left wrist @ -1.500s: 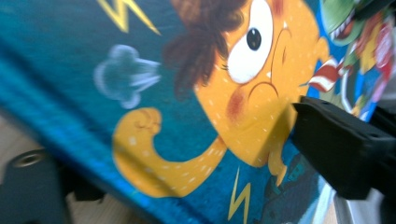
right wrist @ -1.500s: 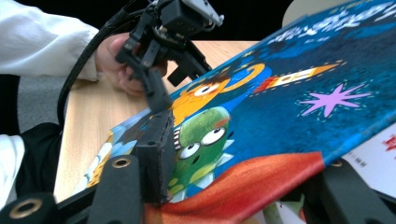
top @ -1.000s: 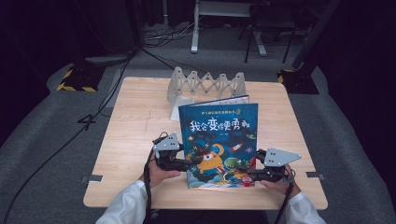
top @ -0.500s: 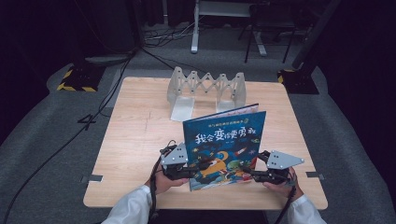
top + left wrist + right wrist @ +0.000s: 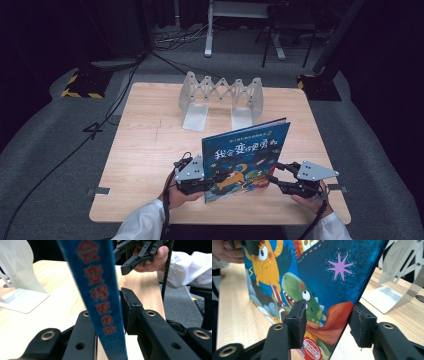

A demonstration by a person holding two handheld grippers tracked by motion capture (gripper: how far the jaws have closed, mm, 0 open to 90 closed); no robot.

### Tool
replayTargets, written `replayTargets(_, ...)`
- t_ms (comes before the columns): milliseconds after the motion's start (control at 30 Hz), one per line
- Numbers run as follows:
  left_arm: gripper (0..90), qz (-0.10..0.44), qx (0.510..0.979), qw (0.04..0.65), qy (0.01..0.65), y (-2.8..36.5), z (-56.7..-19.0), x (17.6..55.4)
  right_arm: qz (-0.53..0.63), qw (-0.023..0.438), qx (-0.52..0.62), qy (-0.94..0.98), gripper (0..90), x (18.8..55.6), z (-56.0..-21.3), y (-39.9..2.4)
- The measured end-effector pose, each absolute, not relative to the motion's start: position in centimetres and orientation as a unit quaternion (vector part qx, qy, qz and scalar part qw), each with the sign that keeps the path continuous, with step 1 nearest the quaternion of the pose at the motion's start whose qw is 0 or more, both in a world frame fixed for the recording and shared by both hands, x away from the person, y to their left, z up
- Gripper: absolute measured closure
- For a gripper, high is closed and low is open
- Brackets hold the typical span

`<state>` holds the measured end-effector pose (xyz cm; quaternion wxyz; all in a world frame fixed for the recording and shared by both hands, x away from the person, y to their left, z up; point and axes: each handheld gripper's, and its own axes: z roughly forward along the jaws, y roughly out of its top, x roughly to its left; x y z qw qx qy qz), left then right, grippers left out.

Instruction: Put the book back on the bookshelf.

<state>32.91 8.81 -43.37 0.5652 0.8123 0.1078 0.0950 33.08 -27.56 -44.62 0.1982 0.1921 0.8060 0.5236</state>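
Standing tilted on its lower edge near the desk's (image 5: pixel 145 150) front rim, the blue picture book (image 5: pixel 247 150) sits between the two grippers. Left gripper (image 5: pixel 206 183) has just been closing its jaws and now clamps the spine edge; right gripper (image 5: pixel 274 178) has its pads pressed on the opposite edge, cover facing the person. Beyond the grippers, bare light wood lies open up to a grey folding rack (image 5: pixel 222 97) at the far side. Dark floor and cables (image 5: pixel 100 125) surround the desk

Glossy card-covered book (image 5: pixel 246 157); pale matt wooden bench (image 5: pixel 145 150); smooth grey metal rack (image 5: pixel 222 95); matt black plastic jaws.
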Motion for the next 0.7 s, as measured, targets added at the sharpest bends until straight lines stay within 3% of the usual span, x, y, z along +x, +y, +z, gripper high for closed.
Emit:
replayTargets(200,82.2,0.117,0.813,0.563,0.096,8.4,-43.3,33.5,0.549,0.215,0.218,0.778,49.1,33.2,-44.3,-29.2)
replayTargets(400,82.5,0.112,0.805,0.572,0.106,8.4,-43.4,34.1,0.527,0.2,0.266,0.782,37.2,35.1,-45.2,-28.7)
replayTargets(467,82.5,0.112,0.804,0.575,0.105,8.5,-43.5,34.3,0.522,0.198,0.269,0.785,37.2,35.5,-45.3,-28.3)
replayTargets(567,82.1,0.118,0.8,0.579,0.108,8.5,-43.6,34.4,0.532,0.156,0.268,0.788,41.2,37.0,-46.0,-27.1)
replayTargets(600,82.0,0.119,0.799,0.58,0.109,8.6,-43.6,34.4,0.533,0.145,0.263,0.791,47.4,37.3,-46.2,-26.8)
replayTargets(700,81.6,0.12,0.793,0.587,0.114,9.1,-43.8,34.7,0.519,0.159,0.254,0.8,49.0,37.3,-46.5,-26.0)
